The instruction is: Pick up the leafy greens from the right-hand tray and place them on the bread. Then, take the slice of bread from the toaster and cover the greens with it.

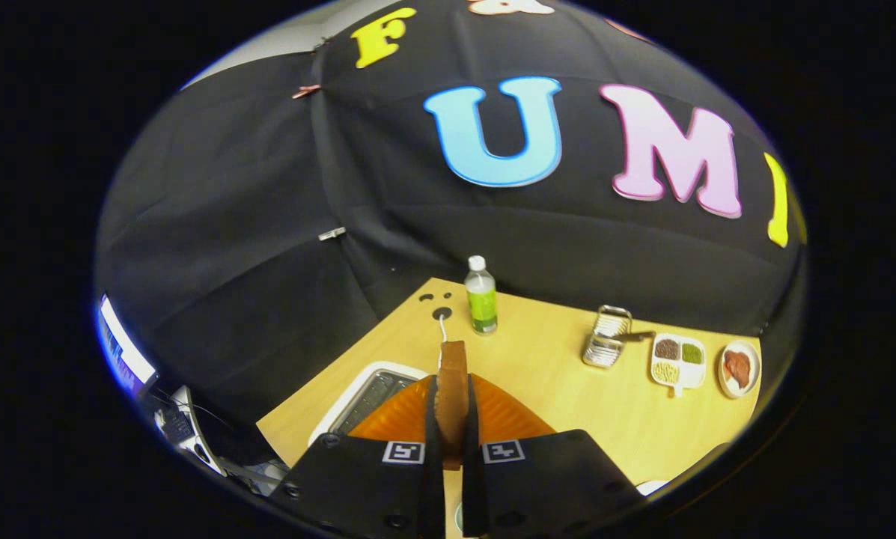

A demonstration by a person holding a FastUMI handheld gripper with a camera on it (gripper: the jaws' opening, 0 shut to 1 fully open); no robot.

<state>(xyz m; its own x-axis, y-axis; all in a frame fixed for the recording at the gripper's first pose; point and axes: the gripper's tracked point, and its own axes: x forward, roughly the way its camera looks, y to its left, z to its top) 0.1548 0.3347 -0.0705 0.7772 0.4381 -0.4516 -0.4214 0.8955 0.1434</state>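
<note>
A brown-crusted slice of bread [453, 363] stands upright and edge-on between my two fingers. My gripper [452, 408] is shut on it, held above the wooden table [560, 389]. The orange fingers [504, 415] press on both flat sides of the slice. Just below and left of the fingers sits the toaster [361, 400], white-rimmed with a dark slotted top. My gripper body covers the near part of the table.
Beyond the fingers stands a water bottle with a green label [481, 296]. To its right are a small metal rack [607, 338], a white divided dish [678, 361] with fillings, and a round plate with meat [738, 368]. A cable hole [442, 313] sits near the bottle.
</note>
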